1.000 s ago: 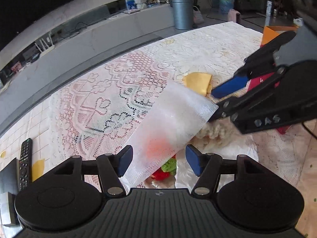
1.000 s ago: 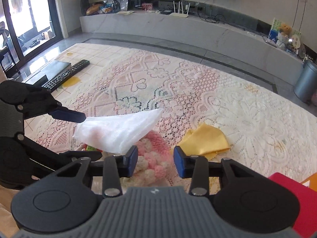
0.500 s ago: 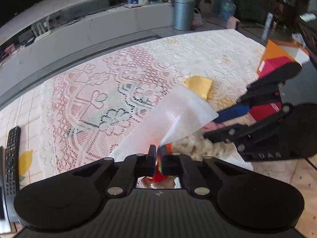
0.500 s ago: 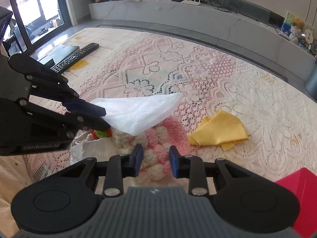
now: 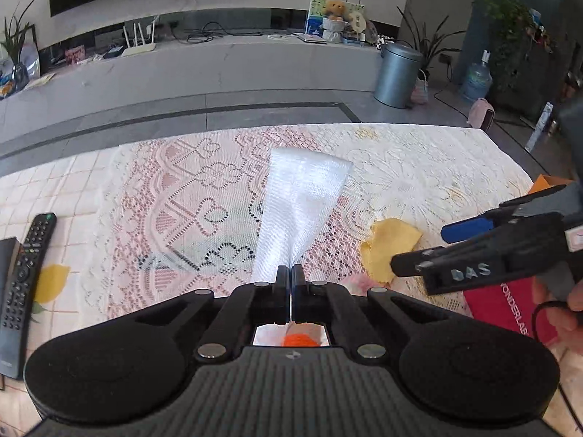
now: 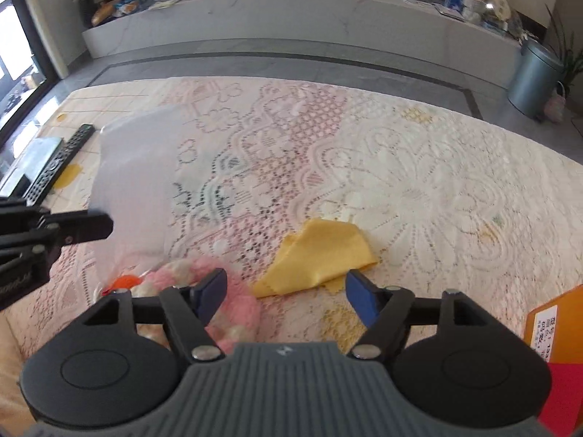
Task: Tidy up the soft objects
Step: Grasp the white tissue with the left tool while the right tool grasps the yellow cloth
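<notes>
My left gripper (image 5: 290,273) is shut on the edge of a white mesh bag (image 5: 298,207), which stands up in front of the fingers; something orange (image 5: 298,339) shows below the jaws. In the right wrist view that bag (image 6: 135,178) hangs blurred at the left beside the left gripper. My right gripper (image 6: 286,298) is opening, with nothing pinched between its blue pads (image 6: 359,302). Just ahead of it lies a yellow cloth (image 6: 320,255), and a pink and cream fluffy object (image 6: 218,291) sits under its left finger. The right gripper (image 5: 470,229) also shows at the right of the left wrist view, near the yellow cloth (image 5: 391,245).
A lace cloth (image 6: 419,182) covers the table. A remote control (image 5: 25,273) and a black box lie at its left end. A red bag (image 5: 510,309) and an orange box (image 6: 557,324) stand at the right. A hand (image 5: 574,313) holds the right gripper. A grey bin (image 5: 397,71) stands on the floor beyond.
My left gripper closed on the white mesh bag and lifted its edge upright. My right gripper let go of the bag, opened wide and swung right toward the yellow cloth.
</notes>
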`<state>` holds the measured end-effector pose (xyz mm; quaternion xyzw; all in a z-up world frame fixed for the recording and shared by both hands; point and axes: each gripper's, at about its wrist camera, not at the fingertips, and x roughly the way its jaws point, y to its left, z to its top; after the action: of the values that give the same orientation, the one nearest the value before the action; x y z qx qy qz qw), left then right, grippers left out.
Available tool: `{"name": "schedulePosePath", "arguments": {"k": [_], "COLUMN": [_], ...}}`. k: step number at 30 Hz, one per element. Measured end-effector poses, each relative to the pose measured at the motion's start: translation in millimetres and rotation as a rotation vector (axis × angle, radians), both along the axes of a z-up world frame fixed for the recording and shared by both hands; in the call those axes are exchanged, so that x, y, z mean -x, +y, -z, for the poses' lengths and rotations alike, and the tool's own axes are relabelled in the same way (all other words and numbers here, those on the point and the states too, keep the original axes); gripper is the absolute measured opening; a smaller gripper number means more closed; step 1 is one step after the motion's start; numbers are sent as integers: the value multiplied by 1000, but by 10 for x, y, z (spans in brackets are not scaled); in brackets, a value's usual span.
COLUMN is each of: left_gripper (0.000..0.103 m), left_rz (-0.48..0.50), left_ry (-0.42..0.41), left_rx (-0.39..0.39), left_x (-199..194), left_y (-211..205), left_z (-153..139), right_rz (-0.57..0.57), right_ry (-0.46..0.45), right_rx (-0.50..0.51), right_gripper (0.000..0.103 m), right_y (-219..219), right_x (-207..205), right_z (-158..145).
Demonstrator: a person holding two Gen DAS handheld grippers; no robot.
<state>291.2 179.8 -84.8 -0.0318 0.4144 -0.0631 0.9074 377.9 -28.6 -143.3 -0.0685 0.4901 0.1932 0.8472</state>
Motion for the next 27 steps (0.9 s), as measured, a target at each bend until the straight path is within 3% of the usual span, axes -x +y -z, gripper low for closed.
{"name": "schedulePosePath", "arguments": {"k": [7,16,18,20,21,22,23,27], "left_gripper": [1,1,1,1,1,1,1,0], "left_rz": [-15,-10,-11,-15,-17,-20,-22,-27], "left_ry": [3,2,1,-1,-3,-5,-8,-37], "left_rx": [41,61,62,61,60,57,51,6], "left_x": [-51,-83,-77,-71,-66,-62,-57,-21], "left_y": [-51,-51,-51,-50,-53,-58,-66,-118], "left_z": [118,180,183,181,175,167,151,34], "right_rz": [226,234,224,218,217,212,211,186], "right_ry": [95,91,73,56,55,62,69,60], "right_rx": [12,33,55,59,53,39,26,-27], "right_gripper": [72,63,55,33,27,10,5,2], "right_y": [70,188,201,185,162,130,99,27], "right_x": [-334,-389,-372,-353,-360,-366,-377,-313], "right_z": [299,488,479,468,463,460,455,366]}}
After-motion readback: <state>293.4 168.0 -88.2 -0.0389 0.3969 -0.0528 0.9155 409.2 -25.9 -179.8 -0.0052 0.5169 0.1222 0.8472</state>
